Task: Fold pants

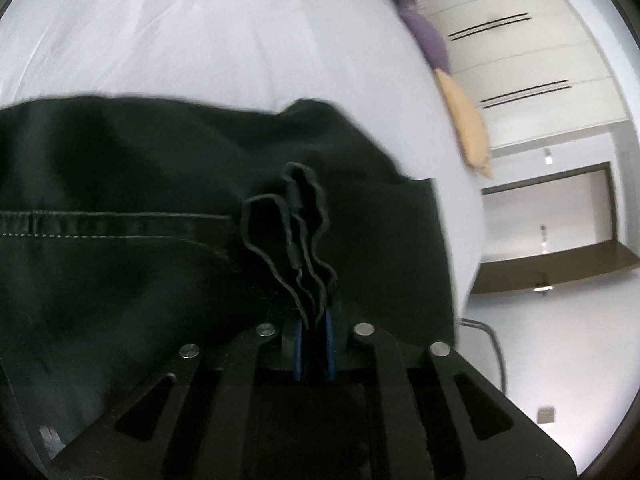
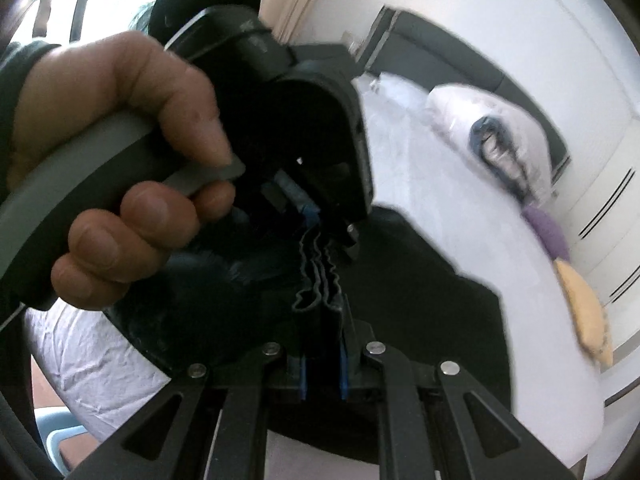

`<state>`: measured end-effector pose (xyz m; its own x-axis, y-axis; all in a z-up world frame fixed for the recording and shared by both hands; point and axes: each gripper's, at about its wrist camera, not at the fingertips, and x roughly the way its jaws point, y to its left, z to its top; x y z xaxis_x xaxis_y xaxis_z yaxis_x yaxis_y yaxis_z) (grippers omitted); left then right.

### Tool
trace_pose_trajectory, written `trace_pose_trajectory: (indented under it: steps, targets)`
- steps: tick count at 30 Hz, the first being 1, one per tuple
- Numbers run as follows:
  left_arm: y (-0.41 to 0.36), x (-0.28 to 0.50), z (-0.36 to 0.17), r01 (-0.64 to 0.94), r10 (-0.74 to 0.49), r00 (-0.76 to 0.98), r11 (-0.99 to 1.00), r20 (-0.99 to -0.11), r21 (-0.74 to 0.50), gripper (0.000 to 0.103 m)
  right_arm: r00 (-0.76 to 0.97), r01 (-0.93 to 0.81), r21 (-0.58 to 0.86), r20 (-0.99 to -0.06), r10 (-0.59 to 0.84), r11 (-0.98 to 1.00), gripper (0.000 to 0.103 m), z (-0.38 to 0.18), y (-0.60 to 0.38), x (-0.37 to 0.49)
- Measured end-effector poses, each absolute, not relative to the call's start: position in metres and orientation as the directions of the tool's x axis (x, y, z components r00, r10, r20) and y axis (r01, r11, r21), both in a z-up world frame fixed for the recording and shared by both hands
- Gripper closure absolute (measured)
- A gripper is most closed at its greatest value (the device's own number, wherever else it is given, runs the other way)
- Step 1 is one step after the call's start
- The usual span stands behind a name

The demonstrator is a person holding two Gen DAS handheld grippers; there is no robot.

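Observation:
The black pants [image 1: 140, 208] hang over the white bed [image 1: 200, 40]. My left gripper [image 1: 314, 320] is shut on a bunched edge of the pants, with several folded layers sticking out past the blue pads. My right gripper [image 2: 322, 320] is shut on the same pants [image 2: 420, 280], also on a stack of wavy fabric edges. In the right wrist view the left gripper [image 2: 320, 220] and the hand holding it [image 2: 120, 140] sit directly ahead, very close, pinching the same bunch from the opposite side. The rest of the pants hangs below, partly hidden.
A purple item [image 1: 430, 40] and a tan cushion [image 1: 468, 124] lie at the bed's far edge, also showing in the right wrist view [image 2: 548, 228] [image 2: 588, 312]. A white pillow [image 2: 488, 132] sits by the dark headboard. White wardrobe doors [image 1: 520, 52] stand beyond.

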<state>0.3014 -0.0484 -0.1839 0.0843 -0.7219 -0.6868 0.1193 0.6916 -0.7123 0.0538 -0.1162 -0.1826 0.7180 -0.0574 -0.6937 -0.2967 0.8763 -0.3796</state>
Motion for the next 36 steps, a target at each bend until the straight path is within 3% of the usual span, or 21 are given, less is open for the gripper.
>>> trace_pose_trajectory:
  steps: [5, 7, 8, 9, 12, 16, 21, 24, 26, 28, 32, 36]
  targets:
    - [-0.038, 0.306, -0.183, 0.131, -0.704, 0.092, 0.709, -0.704, -0.692, 0.091, 0.665, -0.302, -0.298, -0.746, -0.024, 0.906, 0.084, -0.198, -0.123, 0.064]
    - [-0.030, 0.306, -0.172, 0.144, -0.664, 0.132, 0.748, -0.736, -0.648, 0.083, 0.640, -0.308, -0.224, -0.768, 0.027, 0.924, 0.060, -0.190, -0.132, 0.067]
    - [-0.024, 0.305, -0.163, 0.147, -0.629, 0.167, 0.778, -0.760, -0.611, 0.082, 0.622, -0.310, -0.147, -0.779, 0.084, 0.939, 0.041, -0.181, -0.142, 0.068]
    - [-0.017, 0.304, -0.156, 0.144, -0.606, 0.193, 0.796, -0.772, -0.588, 0.082, 0.613, -0.314, -0.086, -0.779, 0.132, 0.946, 0.036, -0.175, -0.150, 0.067]
    - [-0.001, 0.298, -0.130, 0.145, -0.560, 0.274, 0.828, -0.782, -0.542, 0.082, 0.594, -0.341, 0.109, -0.745, 0.304, 0.934, 0.036, -0.146, -0.189, 0.064]
    - [-0.025, 0.275, -0.110, 0.243, -0.627, 0.283, 0.779, -0.726, -0.578, 0.082, 0.584, -0.302, 0.384, -0.649, 0.488, 0.873, 0.036, -0.119, -0.282, 0.087]
    - [-0.074, 0.253, -0.135, 0.299, -0.655, 0.189, 0.748, -0.731, -0.593, 0.082, 0.525, -0.253, 0.660, -0.521, 0.674, 0.707, 0.036, -0.131, -0.392, 0.154]
    - [-0.081, 0.248, -0.160, 0.292, -0.634, 0.158, 0.762, -0.757, -0.577, 0.082, 0.498, -0.192, 0.737, -0.496, 0.711, 0.649, 0.036, -0.157, -0.421, 0.198]
    - [-0.074, 0.251, -0.167, 0.269, -0.670, 0.165, 0.737, -0.724, -0.620, 0.082, 0.453, -0.111, 0.761, -0.534, 0.714, 0.640, 0.036, -0.190, -0.430, 0.219]
    - [-0.066, 0.252, -0.170, 0.257, -0.687, 0.168, 0.723, -0.707, -0.641, 0.082, 0.426, -0.064, 0.771, -0.553, 0.716, 0.634, 0.043, -0.214, -0.434, 0.224]
    - [-0.052, 0.246, -0.176, 0.277, -0.703, 0.199, 0.709, -0.683, -0.649, 0.082, 0.422, -0.083, 0.816, -0.491, 0.762, 0.572, 0.047, -0.222, -0.437, 0.202]
    - [-0.053, 0.233, -0.173, 0.304, -0.693, 0.238, 0.719, -0.680, -0.625, 0.082, 0.334, -0.134, 0.800, -0.519, 0.787, 0.584, 0.047, -0.219, -0.418, 0.157]
